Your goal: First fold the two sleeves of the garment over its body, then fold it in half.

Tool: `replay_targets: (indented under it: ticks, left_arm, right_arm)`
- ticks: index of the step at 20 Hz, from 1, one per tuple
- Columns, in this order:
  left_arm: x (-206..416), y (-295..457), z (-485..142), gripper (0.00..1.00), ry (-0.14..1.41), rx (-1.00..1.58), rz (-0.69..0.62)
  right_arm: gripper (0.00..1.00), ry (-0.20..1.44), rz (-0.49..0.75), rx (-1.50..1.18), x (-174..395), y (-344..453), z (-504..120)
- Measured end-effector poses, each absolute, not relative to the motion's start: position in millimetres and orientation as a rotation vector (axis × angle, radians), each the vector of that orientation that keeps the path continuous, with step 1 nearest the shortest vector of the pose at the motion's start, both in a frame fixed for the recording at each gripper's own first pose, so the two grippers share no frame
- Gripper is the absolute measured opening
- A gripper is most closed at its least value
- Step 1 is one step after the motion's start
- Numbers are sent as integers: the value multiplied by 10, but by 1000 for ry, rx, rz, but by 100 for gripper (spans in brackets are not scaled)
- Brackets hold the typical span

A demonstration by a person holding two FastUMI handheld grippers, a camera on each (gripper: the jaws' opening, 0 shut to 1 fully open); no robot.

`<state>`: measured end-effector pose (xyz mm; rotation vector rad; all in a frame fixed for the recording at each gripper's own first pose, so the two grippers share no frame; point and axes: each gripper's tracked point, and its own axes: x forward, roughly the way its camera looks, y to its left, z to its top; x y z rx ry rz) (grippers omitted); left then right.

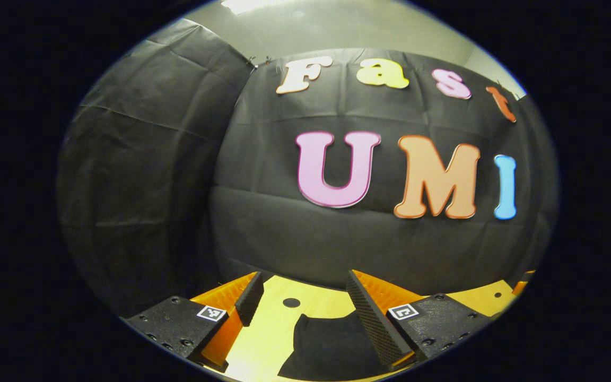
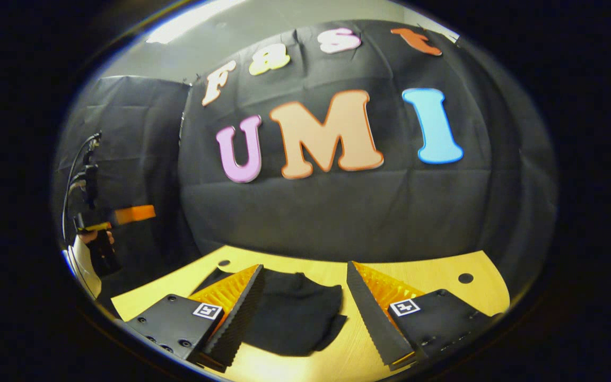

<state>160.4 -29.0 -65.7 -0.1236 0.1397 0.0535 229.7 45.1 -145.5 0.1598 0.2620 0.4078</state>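
- Garment (image 2: 292, 315): a dark, compact bundle lying flat on the table (image 2: 443, 273), near your side, in the right gripper view. It sits between and beyond the fingers of the right gripper (image 2: 301, 313), touching neither that you can see.
- In the left gripper view the same garment (image 1: 326, 345) lies low in the frame, between the fingers of the left gripper (image 1: 305, 318) and closer to the right-hand one.
- Its outline is short and squarish, with a small flap sticking out at the lower right edge. Judging by that shape, the sleeves look already folded in and perhaps the half fold too; you cannot tell the layers apart in cloth this dark.
- Expect it to handle as light, soft and limp: it will sag and drag, not hold a shape. If you must grip it, pinch a corner or an edge through all layers, low to the table, so the fold does not slide apart.
- Your right gripper's jaws stand wide apart and hold nothing.
- Your left gripper's jaws also stand wide apart and empty; in the right gripper view it (image 2: 125, 215) is raised well above the table at the far left, held in a hand (image 2: 96, 237).
- Containers: none are visible; the table has a few small dark holes (image 2: 465, 278).
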Motion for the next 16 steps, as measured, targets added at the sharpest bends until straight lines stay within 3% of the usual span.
replay_targets:
  ticks: [4,9,16]
  left_arm:
    - [940,-418,-608,96,162,-16,-44]
    - [313,-577,-940,94,281,22,-132]
    - [351,-1077,-863,98,277,-21,-319]
  right_arm:
    - [98,126,359,175,1513,436,-963]
    - [97,90,275,222,756,562,-818]
    - [98,165,175,245,392,716,-1040]
